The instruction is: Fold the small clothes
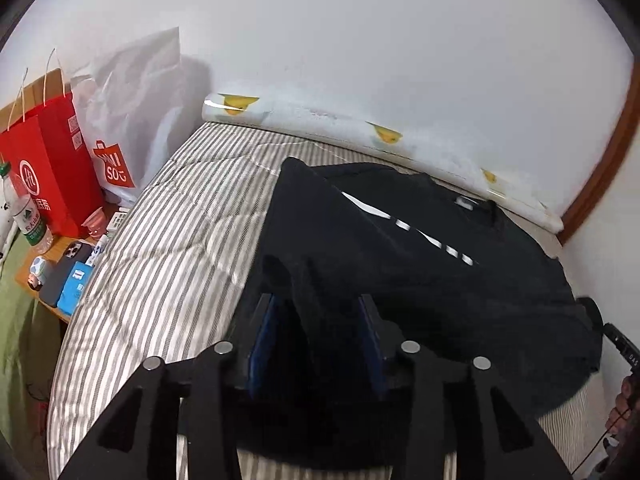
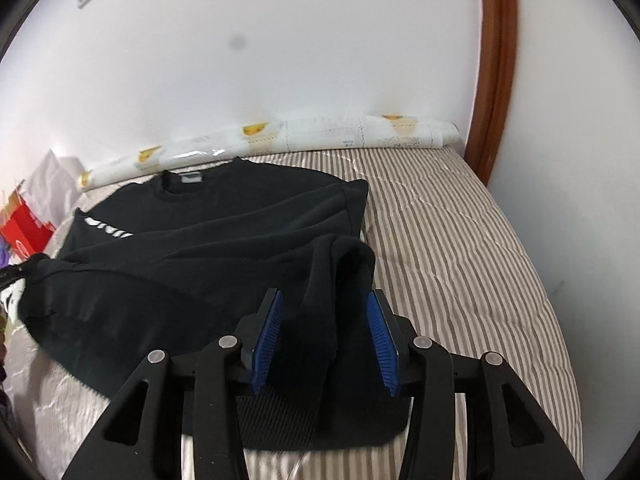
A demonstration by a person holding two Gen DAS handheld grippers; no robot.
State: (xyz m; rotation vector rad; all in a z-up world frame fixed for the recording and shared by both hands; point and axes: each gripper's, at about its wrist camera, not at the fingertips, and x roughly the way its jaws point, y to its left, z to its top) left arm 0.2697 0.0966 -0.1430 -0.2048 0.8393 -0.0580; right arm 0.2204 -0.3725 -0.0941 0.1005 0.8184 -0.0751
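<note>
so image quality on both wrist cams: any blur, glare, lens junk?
Left wrist: black sweatshirt loses detail in shadow, and the left gripper looks soft; fisheye bends the bed edge. Right wrist: a dark smudge sits over the white wall; sheen on the striped bedding; pads sharp.

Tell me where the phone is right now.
The phone shows only in the left wrist view, far left, lying on the wooden side table beside the striped bed, next to a blue packet.
</note>
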